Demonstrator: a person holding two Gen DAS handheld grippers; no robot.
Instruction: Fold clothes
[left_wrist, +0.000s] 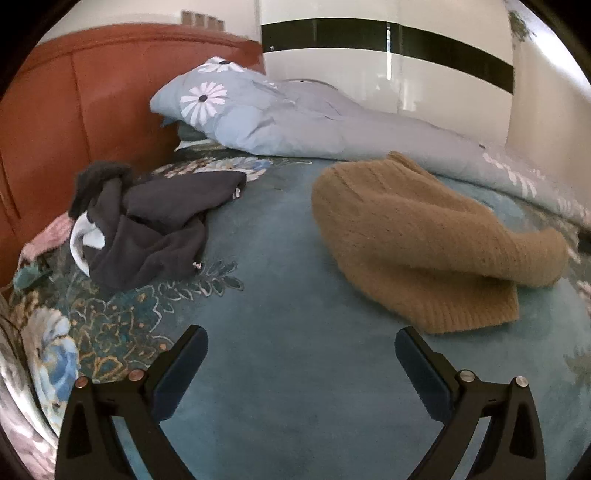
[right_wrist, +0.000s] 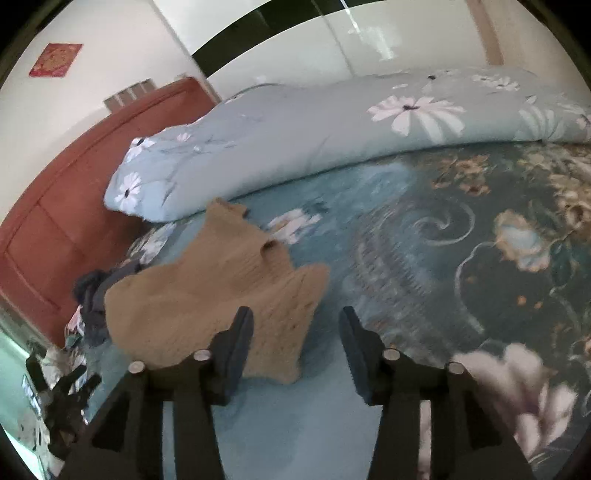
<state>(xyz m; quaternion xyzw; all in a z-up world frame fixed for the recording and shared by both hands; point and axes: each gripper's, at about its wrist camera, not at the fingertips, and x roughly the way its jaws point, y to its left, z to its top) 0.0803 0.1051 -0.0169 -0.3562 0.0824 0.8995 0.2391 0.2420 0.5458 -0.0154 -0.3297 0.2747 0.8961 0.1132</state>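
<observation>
1. Left view: the left gripper (left_wrist: 301, 354) hangs over bare bedspread (left_wrist: 280, 266), fingers spread wide and released, nothing between them. It tilts down toward the bed, aimed between two garments.
2. Same view: the brown sweater (left_wrist: 417, 243) lies ahead to the right, partly folded over itself, its ribbed hem nearest the right finger but not touching it. A dark garment (left_wrist: 147, 229) sits crumpled to the left, well apart, near the headboard (left_wrist: 92, 103). A rolled quilt (left_wrist: 314, 122) runs along the far side.
3. Right view: the right gripper (right_wrist: 295, 343) also slants down at the bed, fingers parted and gripping nothing. The sweater (right_wrist: 207, 299) lies just beyond and behind the left finger (right_wrist: 236, 350); its lower corner reaches into the gap, yet the pads are not pressing on it.
4. Same view: the picture is smeared, so the finer edges are hard to read. The other gripper (right_wrist: 70, 391) shows low at the left edge.
5. My call on the step: this looks like a regrasp for the next fold. Best to pinch the hem corners on both sides, taking both knit layers, then lift evenly so the sweater doesn't bunch. The soft knit will sag and drag on the bedspread, so lift clear before carrying over.
</observation>
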